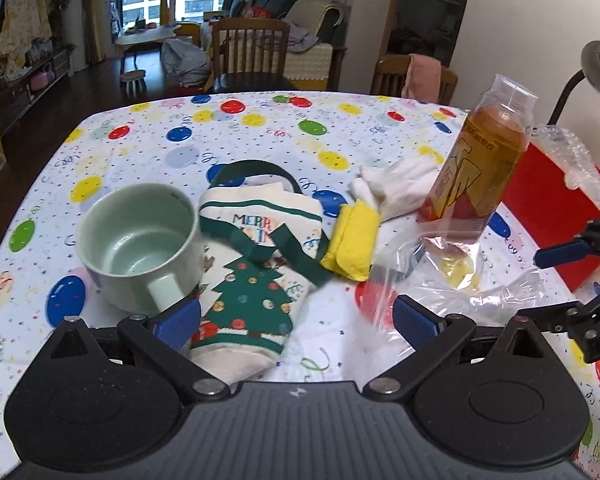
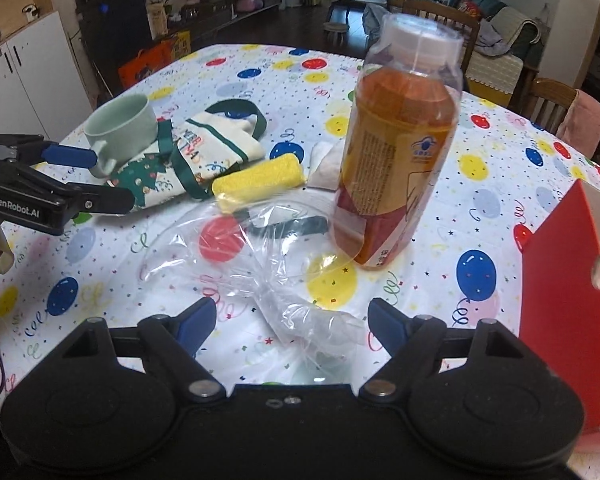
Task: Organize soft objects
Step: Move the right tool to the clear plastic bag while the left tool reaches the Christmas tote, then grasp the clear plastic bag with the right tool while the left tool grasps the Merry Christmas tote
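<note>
Looking down my right camera, I see the clear plastic bag [image 2: 260, 280] lying crumpled on the desk [image 2: 480, 208], its near end running between the fingers of my right hand-held gripper [image 2: 290, 326], whose jaws stand wide apart and press on nothing. Just beyond the bag lies a yellow folded cloth [image 2: 258, 178], and left of that the Christmas tote bag [image 2: 180, 160] with its green straps, lying flat. A white cloth [image 2: 322, 164] shows just behind the yellow one, partly hidden by the tea bottle [image 2: 400, 152], which stands upright on the far right edge of the plastic bag. A pale green mug [image 2: 122, 128] sits at the far left, resting on the tote's corner. A red box [image 2: 568, 280] stands at the right edge of the desk.

From my left camera, the left hand-held gripper [image 1: 296, 320] hovers over the near end of the tote bag [image 1: 252, 272], jaws apart and empty, the mug [image 1: 140, 240] just beside its left finger.
</note>
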Demonstrator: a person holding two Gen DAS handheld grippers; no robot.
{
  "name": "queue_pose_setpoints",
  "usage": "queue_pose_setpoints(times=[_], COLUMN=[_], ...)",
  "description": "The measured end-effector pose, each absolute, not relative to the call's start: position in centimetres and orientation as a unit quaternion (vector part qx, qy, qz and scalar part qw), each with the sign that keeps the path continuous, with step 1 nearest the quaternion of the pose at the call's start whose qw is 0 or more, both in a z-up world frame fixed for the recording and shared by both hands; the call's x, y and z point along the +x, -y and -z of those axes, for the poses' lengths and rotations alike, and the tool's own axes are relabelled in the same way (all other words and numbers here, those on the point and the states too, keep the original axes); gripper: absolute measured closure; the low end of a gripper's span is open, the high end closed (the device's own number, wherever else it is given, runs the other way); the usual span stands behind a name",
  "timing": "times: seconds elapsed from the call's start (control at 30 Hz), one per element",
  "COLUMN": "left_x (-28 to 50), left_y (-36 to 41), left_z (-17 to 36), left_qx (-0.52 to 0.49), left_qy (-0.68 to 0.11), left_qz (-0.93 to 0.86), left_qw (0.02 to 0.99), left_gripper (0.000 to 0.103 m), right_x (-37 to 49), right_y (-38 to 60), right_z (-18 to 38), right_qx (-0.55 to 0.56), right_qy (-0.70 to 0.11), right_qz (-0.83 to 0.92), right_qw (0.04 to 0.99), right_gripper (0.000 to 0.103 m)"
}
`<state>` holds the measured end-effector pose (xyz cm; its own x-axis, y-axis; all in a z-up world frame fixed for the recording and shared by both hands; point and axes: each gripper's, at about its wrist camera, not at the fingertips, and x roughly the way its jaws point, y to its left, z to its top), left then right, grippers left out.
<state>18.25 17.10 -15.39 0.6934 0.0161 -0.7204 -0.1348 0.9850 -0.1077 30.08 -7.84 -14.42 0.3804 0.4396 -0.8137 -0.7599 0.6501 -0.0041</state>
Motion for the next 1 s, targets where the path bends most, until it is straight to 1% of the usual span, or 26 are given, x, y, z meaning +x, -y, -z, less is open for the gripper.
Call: queue_pose_setpoints(times=[0.3,0.43,0.57,0.63,0.67,0.73,0.77,0.9,1.0], left_x=[20.0,20.5,20.8,21.1,21.3,21.6,21.6,21.9,21.9], left_y=[-16.9,-16.9,-17.6,-17.7,-17.5,-16.8,-16.5,-16.8,-17.2], left_z=[17.3,17.4,17.3,17.3,17.4,17.7,17.9,19.0,19.4], left_qx=[-0.063,-0.052,-0.044,-0.043,-0.034,-0.008,-0.003,-0.048,-0.073], left_qy=[-0.399,-0.392,-0.393,-0.397,-0.401,-0.411,-0.414,-0.444,-0.450], left_qz=[-0.043,-0.058,-0.069,-0.062,-0.061,-0.069,-0.073,-0.082,-0.088], left_qw=[0.914,0.916,0.916,0.915,0.913,0.909,0.907,0.891,0.886], left_gripper=[0.000,0.000,0.000,0.000,0.000,0.000,0.000,0.001,0.001], right_x=[30.6,30.6,30.7,30.9,31.0,31.1,31.1,31.0,30.9], right_y=[7.0,6.6,6.0,5.7,5.6,5.3,5.1,4.7,4.4], right_z=[15.4,15.9,16.6,16.9,17.1,17.5,17.7,18.1,18.3], right_qx=[-0.207,-0.219,-0.230,-0.235,-0.237,-0.242,-0.246,-0.254,-0.254], right_qy=[-0.420,-0.420,-0.423,-0.425,-0.426,-0.428,-0.429,-0.429,-0.429], right_qz=[-0.382,-0.388,-0.392,-0.391,-0.391,-0.389,-0.388,-0.386,-0.386], right_qw=[0.797,0.790,0.784,0.782,0.781,0.779,0.778,0.776,0.776], right_gripper=[0.023,0.026,0.027,0.031,0.032,0.038,0.039,0.046,0.054])
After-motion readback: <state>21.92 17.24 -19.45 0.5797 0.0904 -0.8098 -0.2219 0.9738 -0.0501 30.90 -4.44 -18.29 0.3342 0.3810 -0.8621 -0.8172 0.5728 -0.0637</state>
